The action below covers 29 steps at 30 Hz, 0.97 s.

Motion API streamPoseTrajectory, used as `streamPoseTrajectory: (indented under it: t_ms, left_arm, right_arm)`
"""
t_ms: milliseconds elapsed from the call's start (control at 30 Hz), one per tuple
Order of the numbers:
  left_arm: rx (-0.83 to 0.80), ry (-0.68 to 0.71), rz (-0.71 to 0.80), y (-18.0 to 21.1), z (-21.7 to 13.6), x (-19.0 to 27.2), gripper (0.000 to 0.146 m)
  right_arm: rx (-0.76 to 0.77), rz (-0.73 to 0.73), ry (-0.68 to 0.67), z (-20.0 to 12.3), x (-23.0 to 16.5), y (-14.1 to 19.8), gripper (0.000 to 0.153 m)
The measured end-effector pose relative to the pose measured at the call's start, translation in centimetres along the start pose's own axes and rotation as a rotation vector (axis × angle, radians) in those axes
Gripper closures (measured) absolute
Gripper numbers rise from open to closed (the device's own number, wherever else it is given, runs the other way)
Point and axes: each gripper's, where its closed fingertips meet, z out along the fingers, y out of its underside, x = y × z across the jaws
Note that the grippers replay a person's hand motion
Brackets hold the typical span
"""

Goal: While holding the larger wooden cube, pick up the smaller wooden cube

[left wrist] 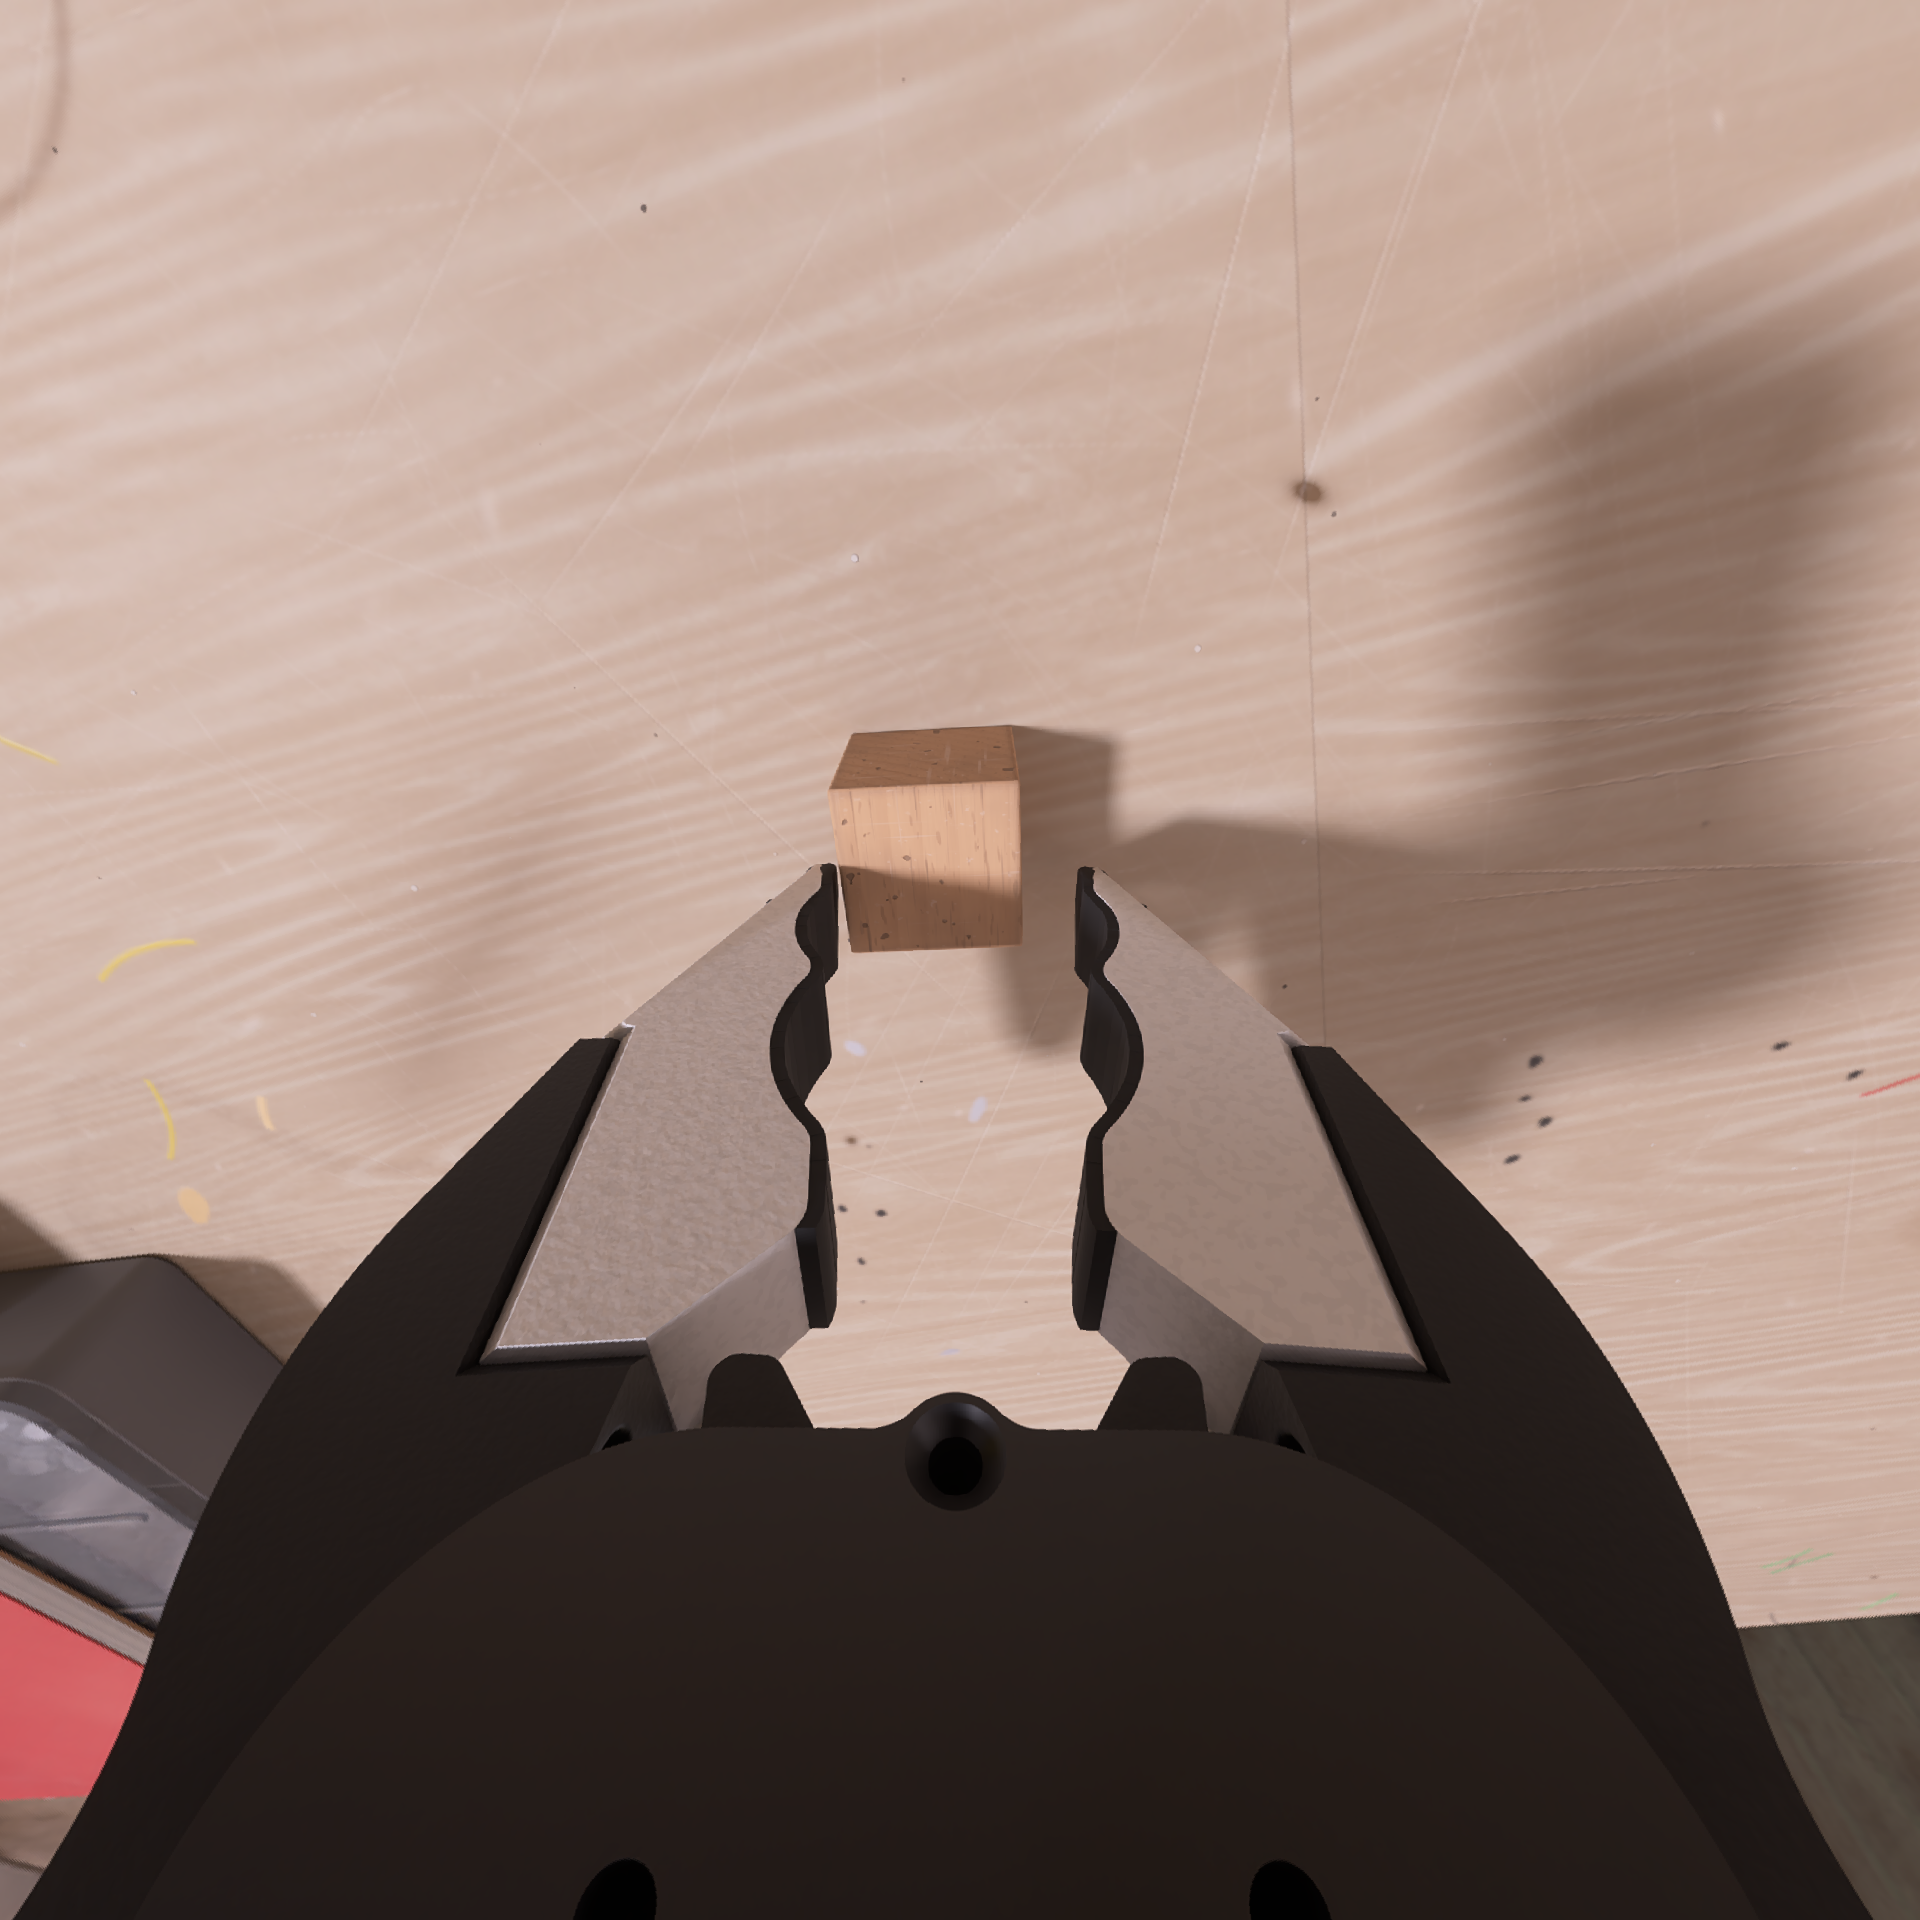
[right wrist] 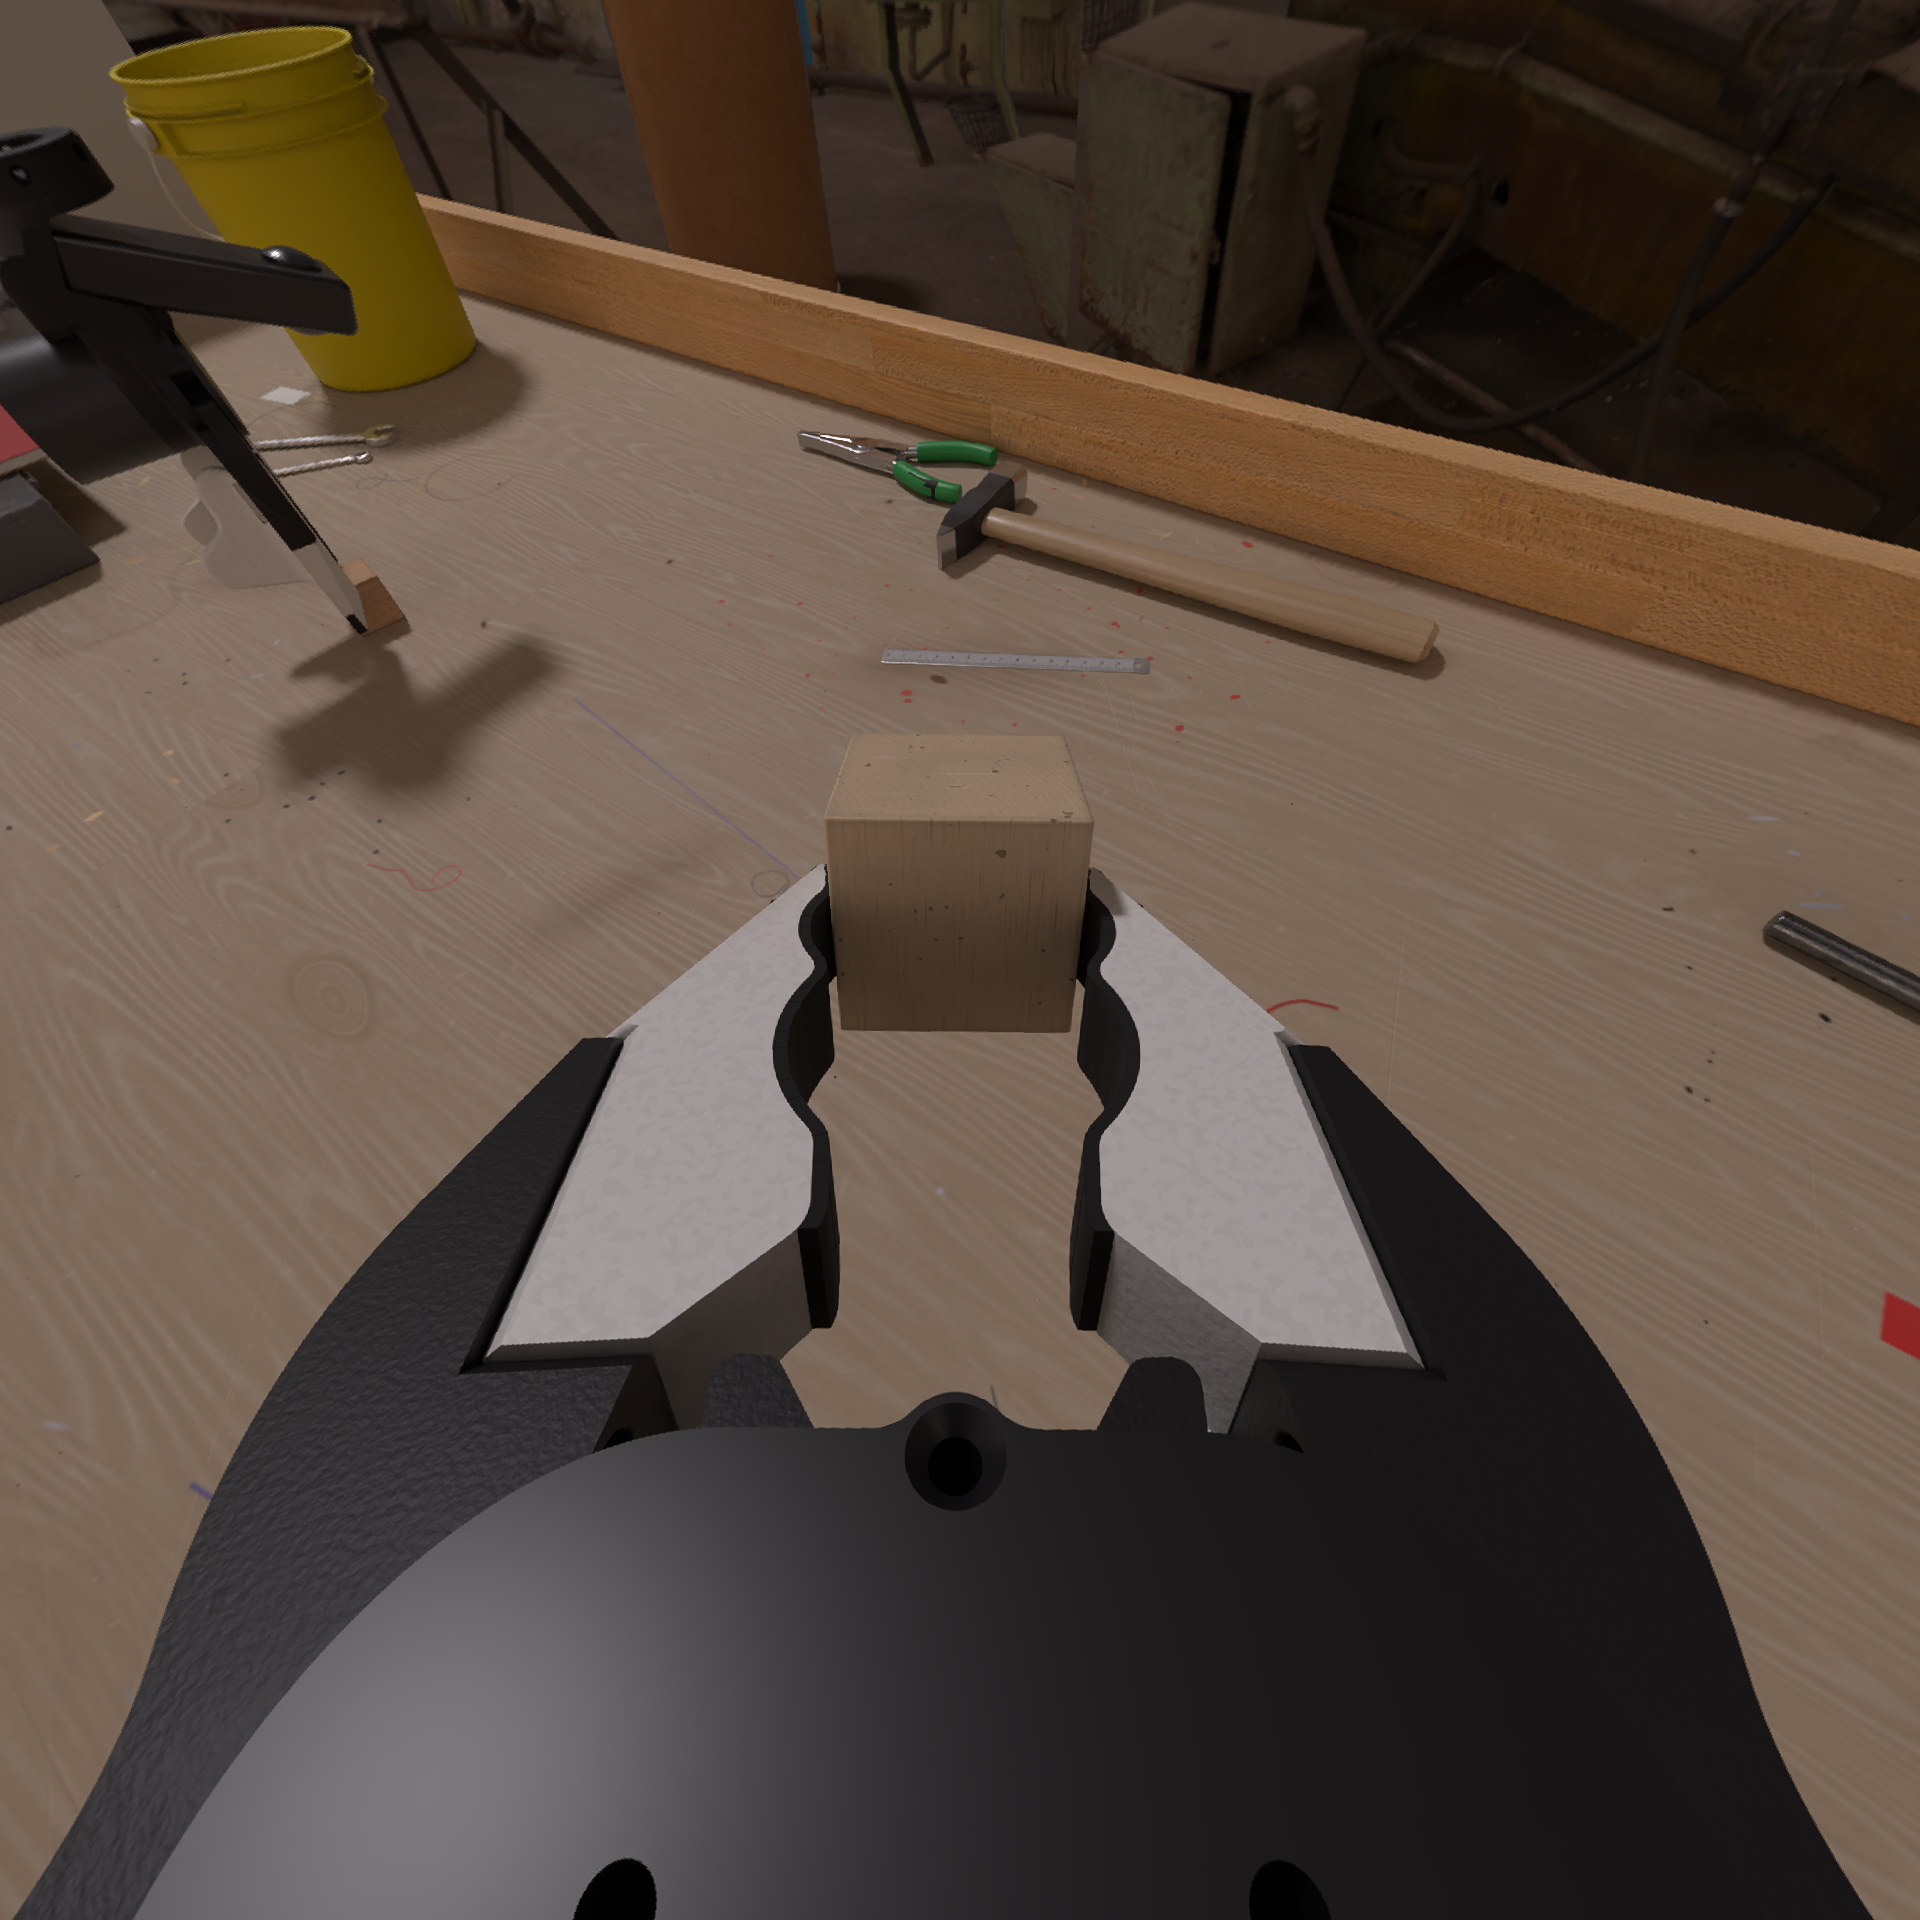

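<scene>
1. Right gripper (right wrist: 956, 935) has its fingers pressed against both side faces of the larger wooden cube (right wrist: 956, 904), which it holds clear above the workbench (right wrist: 520, 1039).
2. Left gripper (left wrist: 956, 904) hangs spread over the smaller wooden cube (left wrist: 928, 852). Its left fingertip looks to be touching the cube's left edge, while a gap shows on the right side.
3. That cube rests on the bench, only partly between the tips. The right wrist view shows the same gripper far off to the left, pointing steeply down at the cube (right wrist: 372, 601).
4. Judged from this, the first hold is done and the second grasp is in hand, not yet closed.
5. Next, the left gripper likely needs to sink a little and shift rightward so the cube sits centred, then close and lift.
6. Meanwhile the right grip should not slacken.
7. Pliers (right wrist: 914, 462), a hammer (right wrist: 1174, 571), a steel ruler (right wrist: 1013, 661) and a yellow bucket (right wrist: 301, 208) lie well apart from both cubes.
</scene>
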Motion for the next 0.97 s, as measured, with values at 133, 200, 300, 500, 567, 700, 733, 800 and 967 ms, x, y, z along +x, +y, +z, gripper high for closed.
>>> streamPoseTrajectory:
  t_ms: [133, 200, 300, 500, 567, 700, 733, 800, 967]
  left_arm:
    - [0.033, -0.011, -0.007, -0.4, 0.0, -0.4, 0.098]
    - [0.085, -0.007, -0.076, -0.9, 0.1, -0.9, 0.094]
    - [0.16, -0.018, -0.132, -1.0, 0.0, -1.9, 0.107]
    - [0.173, -0.081, -0.017, -0.7, -0.1, -1.8, 0.111]
    - [0.169, -0.163, 0.053, -0.6, -0.4, -2.1, 0.111]
    - [0.265, -0.395, 0.205, -1.5, -2.6, -2.8, 0.111]
    - [0.322, -0.427, 0.233, -1.9, -3.6, -2.5, 0.111]
    - [0.47, -0.434, 0.279, -2.6, -6.0, -1.1, 0.111]
    - [0.934, -0.158, 0.369, -2.9, -13.7, 8.0, 0.111]
  right_arm:
    - [-0.007, -0.012, 0.0, 0.1, -0.3, 0.0, 0.108]
    - [-0.015, -0.021, -0.005, 0.4, -0.7, 0.1, 0.108]
    - [-0.035, -0.044, -0.01, 0.8, -1.2, 0.3, 0.108]
    - [-0.049, -0.081, -0.024, 1.3, -2.4, 0.4, 0.108]
    - [-0.054, -0.086, -0.031, 1.5, -2.7, 0.5, 0.108]
    - [-0.067, -0.089, -0.057, 1.9, -3.3, 0.7, 0.108]
    - [-0.066, -0.089, -0.065, 2.0, -3.5, 0.7, 0.108]
    - [-0.06, -0.088, -0.09, 2.2, -4.0, 0.6, 0.108]
    - [0.005, -0.073, -0.233, 2.8, -7.0, -0.5, 0.108]
